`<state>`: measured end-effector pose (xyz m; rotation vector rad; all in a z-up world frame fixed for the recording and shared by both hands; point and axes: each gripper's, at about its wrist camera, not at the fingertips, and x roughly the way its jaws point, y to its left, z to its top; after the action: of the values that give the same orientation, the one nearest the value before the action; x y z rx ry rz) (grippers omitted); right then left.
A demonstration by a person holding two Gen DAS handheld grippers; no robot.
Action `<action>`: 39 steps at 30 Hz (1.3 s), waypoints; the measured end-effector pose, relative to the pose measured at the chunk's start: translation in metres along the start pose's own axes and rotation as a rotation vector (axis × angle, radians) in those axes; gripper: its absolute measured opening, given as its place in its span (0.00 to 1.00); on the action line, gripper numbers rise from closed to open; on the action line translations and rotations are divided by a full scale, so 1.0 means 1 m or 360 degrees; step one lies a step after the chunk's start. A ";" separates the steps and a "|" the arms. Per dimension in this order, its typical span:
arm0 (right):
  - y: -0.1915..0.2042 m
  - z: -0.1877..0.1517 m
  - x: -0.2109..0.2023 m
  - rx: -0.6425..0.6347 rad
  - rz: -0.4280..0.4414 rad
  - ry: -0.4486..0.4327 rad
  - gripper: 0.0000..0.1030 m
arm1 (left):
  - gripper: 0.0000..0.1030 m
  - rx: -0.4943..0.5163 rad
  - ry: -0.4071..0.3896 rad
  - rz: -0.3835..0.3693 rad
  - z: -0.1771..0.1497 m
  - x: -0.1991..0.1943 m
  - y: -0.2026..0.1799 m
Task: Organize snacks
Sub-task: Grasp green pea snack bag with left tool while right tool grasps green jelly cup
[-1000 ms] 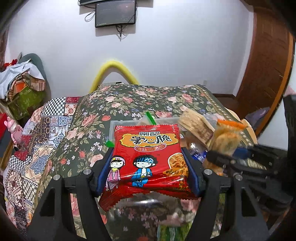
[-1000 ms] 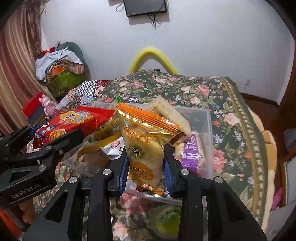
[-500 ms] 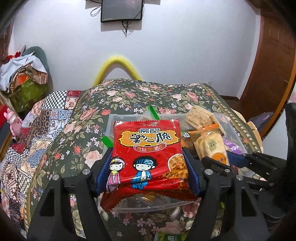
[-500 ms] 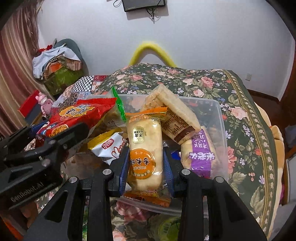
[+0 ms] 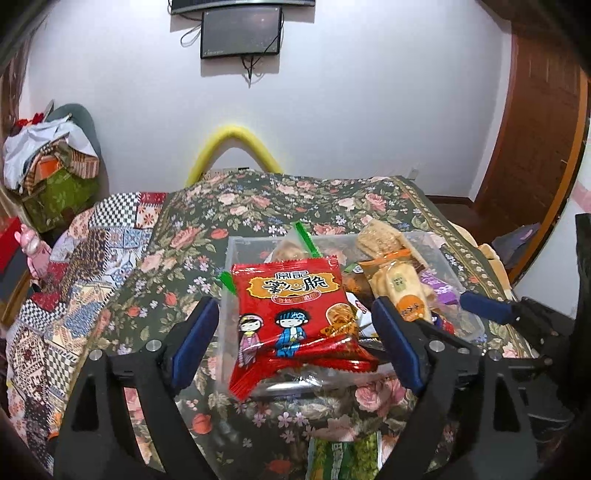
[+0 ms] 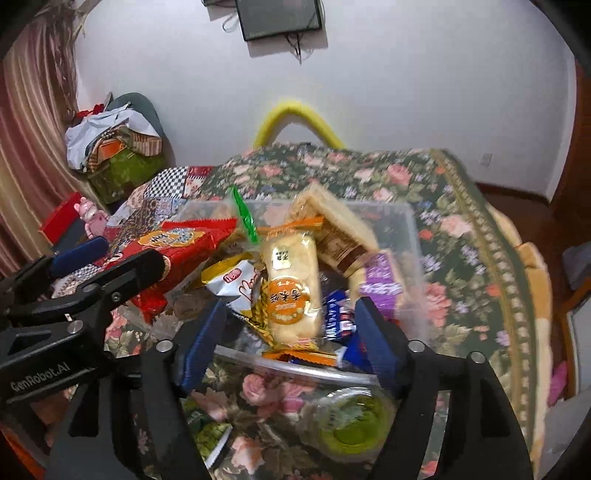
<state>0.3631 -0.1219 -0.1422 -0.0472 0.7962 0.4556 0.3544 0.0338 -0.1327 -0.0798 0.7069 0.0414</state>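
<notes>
Bin (image 5: 236, 251) crammed – packets block entry; floral bedspread (image 5: 258, 206) beyond open.

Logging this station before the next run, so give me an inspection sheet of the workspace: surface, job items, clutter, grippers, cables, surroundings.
Surface: floral bedspread, patchwork quilt beside it.
Job's things: clear plastic bin crowded with snacks; red snack bag over its near rim; rice cracker pack lying inside.
Clutter: green-lidded cup before the bin; heaped clothes.
Grippers: left gripper open around the red bag; right gripper open around the cracker pack.
Cables: cords hang under wall monitor.
Surroundings: white wall, yellow hoop, wooden door.
</notes>
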 end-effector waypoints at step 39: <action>-0.045 -0.091 0.002 0.0064 -0.0044 0.0252 0.77 | 0.93 0.0092 0.0528 -0.0200 -0.127 0.021 -0.023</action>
<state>0.3213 -0.1810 -0.2137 -0.0573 0.9588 0.4128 0.2900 -0.0004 -0.2409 -0.0764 1.0326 -0.1152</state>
